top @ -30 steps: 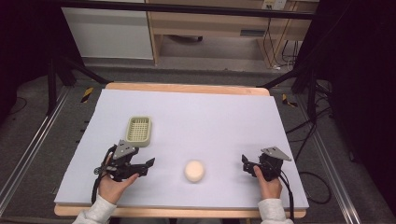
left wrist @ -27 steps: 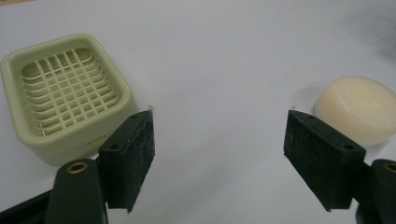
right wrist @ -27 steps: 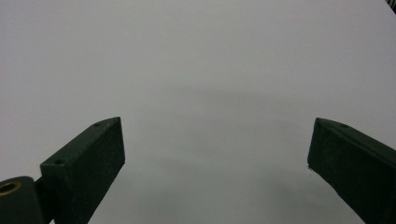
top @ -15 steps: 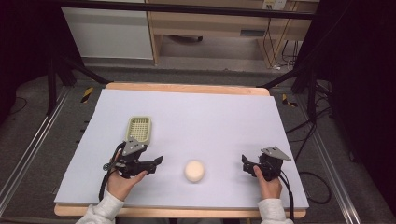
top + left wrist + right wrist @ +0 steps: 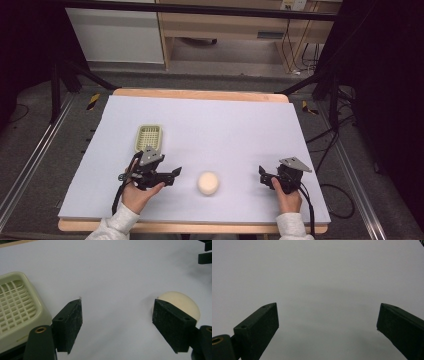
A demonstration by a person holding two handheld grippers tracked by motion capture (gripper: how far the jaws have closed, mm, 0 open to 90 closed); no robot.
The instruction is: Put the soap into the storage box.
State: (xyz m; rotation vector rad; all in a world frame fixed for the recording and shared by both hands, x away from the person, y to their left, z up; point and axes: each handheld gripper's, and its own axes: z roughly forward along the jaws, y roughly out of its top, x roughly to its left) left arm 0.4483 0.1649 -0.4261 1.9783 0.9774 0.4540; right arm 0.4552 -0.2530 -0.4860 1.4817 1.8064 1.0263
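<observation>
The surface (image 5: 225, 125) is covered by a pale sheet. A cream slotted tray (image 5: 149, 137) lies left of centre. The left hand-held gripper (image 5: 172, 175) – jaws spread, nothing between them – points at a cream dome-shaped object (image 5: 208, 183) just beside it. The right hand-held gripper (image 5: 263, 173) rests near the right edge – jaws apart, empty.

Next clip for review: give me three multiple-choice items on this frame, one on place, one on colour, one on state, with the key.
1. Where is the round ball?
A. Between the two hand-held grippers
B. Inside the basket
C. Off the table

2. What colour is the slotted basket?
A. Red
B. Pale yellow-green
C. Black

3. How do the left hand-held gripper's jaws stand?
A. Clamped on the ball
B. Shut, empty
C. Open, empty

Key: 1 A, the ball lies on the mat between them; 2 B, seen in both views; 3 C, bare mat shows between the jaws.
</observation>
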